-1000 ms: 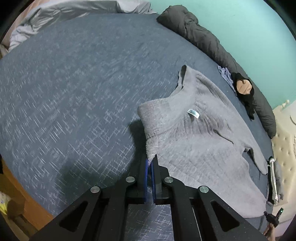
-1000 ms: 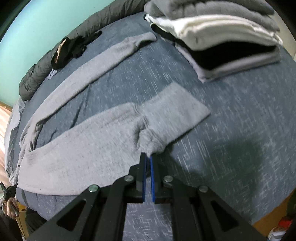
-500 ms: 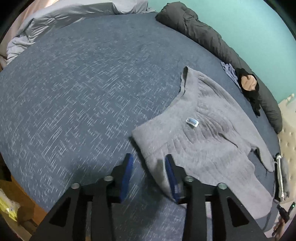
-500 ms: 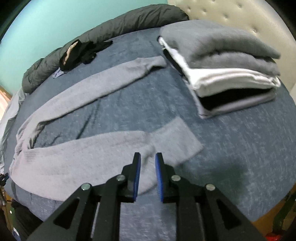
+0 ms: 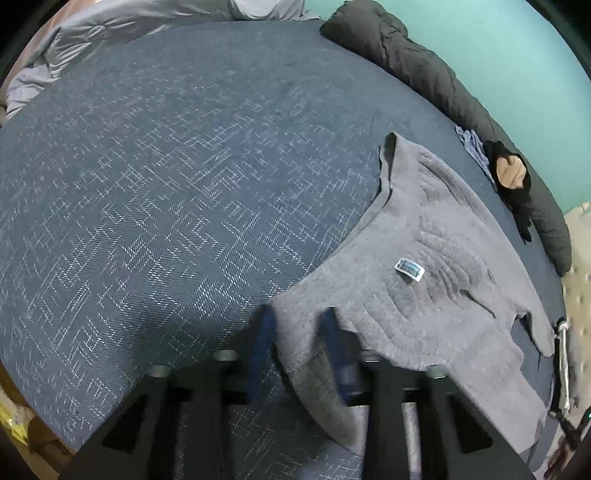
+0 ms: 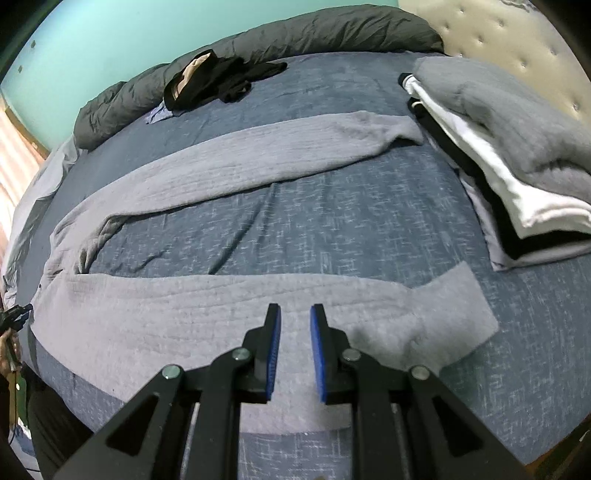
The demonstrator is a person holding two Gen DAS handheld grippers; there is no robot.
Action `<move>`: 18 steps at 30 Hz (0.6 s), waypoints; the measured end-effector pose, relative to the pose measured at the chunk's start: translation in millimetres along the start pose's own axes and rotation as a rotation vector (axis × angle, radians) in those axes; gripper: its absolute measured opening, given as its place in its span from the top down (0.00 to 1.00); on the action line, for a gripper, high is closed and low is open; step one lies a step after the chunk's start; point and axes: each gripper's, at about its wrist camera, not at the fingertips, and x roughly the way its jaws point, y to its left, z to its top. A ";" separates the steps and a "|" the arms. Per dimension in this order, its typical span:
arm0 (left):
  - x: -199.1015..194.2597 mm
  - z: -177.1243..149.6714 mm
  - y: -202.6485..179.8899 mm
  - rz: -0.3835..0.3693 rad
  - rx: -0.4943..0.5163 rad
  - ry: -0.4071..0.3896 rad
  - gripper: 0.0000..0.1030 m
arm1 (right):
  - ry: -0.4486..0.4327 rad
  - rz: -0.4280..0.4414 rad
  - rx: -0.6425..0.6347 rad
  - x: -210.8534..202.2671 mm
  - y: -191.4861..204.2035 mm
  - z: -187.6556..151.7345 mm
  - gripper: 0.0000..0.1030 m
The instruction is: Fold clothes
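Note:
Grey knit trousers [image 5: 424, 295] lie flat on the dark blue bed, waistband toward the left wrist view, with a small label [image 5: 409, 269] showing. My left gripper [image 5: 299, 321] is open, its blurred jaws astride the near waistband corner. In the right wrist view the two legs [image 6: 221, 325] stretch across the bed, the far leg [image 6: 258, 155] apart from the near one. My right gripper [image 6: 294, 314] is open and empty, just above the near leg close to its cuff [image 6: 450, 314].
A stack of folded clothes [image 6: 517, 166] sits at the right by the padded headboard [image 6: 498, 29]. A dark duvet roll [image 6: 295, 33] and black garments [image 6: 214, 81] lie along the far edge by the teal wall. The bed edge [image 5: 44, 424] is near left.
Both grippers were shut on the trousers a second ago, left on the waistband corner, right on the near leg. Both have let go and opened; the cloth now lies flat.

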 end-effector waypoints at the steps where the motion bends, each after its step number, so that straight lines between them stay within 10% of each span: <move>1: -1.2 -0.4 -0.4 0.009 0.011 -0.003 0.90 | 0.000 0.001 -0.001 0.5 1.5 1.1 0.85; 18: -18.7 -1.2 26.1 0.000 -0.065 -0.003 0.94 | -0.010 0.040 0.005 -4.8 12.1 1.9 0.85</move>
